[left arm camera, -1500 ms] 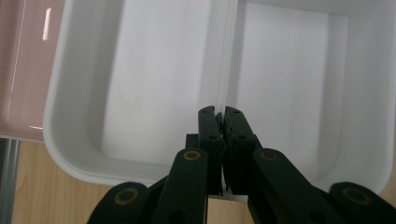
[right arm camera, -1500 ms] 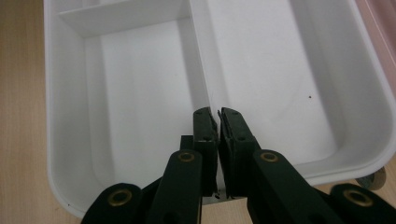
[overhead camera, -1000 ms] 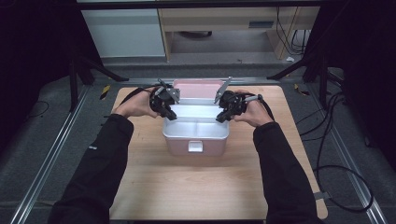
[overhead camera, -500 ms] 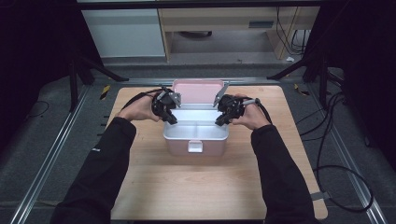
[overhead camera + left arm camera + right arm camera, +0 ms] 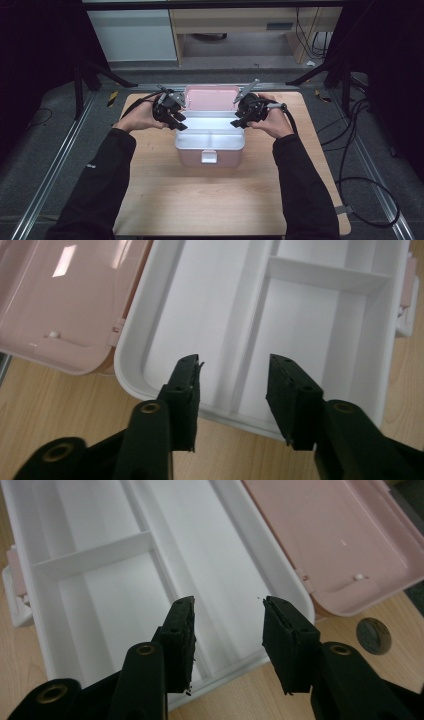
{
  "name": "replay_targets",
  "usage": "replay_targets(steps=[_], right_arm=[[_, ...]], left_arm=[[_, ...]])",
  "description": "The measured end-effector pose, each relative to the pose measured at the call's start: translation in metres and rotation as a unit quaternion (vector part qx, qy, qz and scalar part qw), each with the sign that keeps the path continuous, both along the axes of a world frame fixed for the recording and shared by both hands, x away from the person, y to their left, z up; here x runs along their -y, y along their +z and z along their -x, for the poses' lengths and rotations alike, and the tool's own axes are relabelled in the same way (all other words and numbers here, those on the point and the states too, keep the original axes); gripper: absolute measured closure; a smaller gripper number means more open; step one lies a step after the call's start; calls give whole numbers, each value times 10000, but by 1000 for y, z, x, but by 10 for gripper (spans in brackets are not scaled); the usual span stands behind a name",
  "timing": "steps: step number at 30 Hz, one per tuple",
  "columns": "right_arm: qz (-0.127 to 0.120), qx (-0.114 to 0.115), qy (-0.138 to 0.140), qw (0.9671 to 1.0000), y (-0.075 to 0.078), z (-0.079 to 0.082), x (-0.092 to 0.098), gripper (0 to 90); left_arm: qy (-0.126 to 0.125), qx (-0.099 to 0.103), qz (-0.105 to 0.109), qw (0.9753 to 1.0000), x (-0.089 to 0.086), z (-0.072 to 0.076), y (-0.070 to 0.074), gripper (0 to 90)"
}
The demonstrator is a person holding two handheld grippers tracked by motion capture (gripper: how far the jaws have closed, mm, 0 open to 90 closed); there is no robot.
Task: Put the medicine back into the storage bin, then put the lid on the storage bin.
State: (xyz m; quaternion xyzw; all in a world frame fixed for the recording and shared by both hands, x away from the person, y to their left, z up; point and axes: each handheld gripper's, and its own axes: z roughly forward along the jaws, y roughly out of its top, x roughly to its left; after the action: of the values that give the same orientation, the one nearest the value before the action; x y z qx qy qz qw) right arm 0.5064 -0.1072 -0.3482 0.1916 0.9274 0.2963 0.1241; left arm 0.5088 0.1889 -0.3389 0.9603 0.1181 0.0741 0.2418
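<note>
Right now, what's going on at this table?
A person holds a hand-held gripper in each hand over an open box on a wooden table. The pink lid is tipped back behind the white tray, which has dividers and looks empty. The left hand-held gripper hangs over the tray's left end and the right hand-held gripper over its right end. Both are open, holding nothing, their jaws poised just above the tray's end rims.
</note>
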Motion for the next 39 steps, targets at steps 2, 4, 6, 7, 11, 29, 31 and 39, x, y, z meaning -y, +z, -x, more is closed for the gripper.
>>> replay_targets(steps=[2, 4, 6, 7, 11, 29, 31, 39], right_arm=[[-161, -5, -253, 9996, 3, 3, 5, 542], [-281, 23, -474, 9985, 4, 6, 10, 523], [-330, 55, -702, 9970, 4, 7, 15, 496], [-348, 101, -832, 9959, 4, 7, 18, 492], [-541, 316, -1435, 9877, 8, 7, 30, 452], [-1360, 696, -2596, 9536, 12, -22, 41, 373], [-1378, 706, -2629, 9523, 11, -24, 40, 373], [-1397, 691, -2831, 9464, 5, -42, 40, 392]], left_arm=[[148, 80, 15, 9999, -4, 2, 4, 535], [307, 132, 48, 9994, -7, 2, 8, 517], [471, 207, 144, 9986, -10, 1, 13, 510], [566, 221, 238, 9979, -11, 0, 15, 510], [1074, 364, 498, 9923, -16, -8, 19, 457], [2749, 746, 1263, 9502, -23, -45, 7, 390], [2825, 746, 1321, 9472, -22, -48, 5, 378], [3126, 789, 1562, 9336, -19, -60, -5, 373]])
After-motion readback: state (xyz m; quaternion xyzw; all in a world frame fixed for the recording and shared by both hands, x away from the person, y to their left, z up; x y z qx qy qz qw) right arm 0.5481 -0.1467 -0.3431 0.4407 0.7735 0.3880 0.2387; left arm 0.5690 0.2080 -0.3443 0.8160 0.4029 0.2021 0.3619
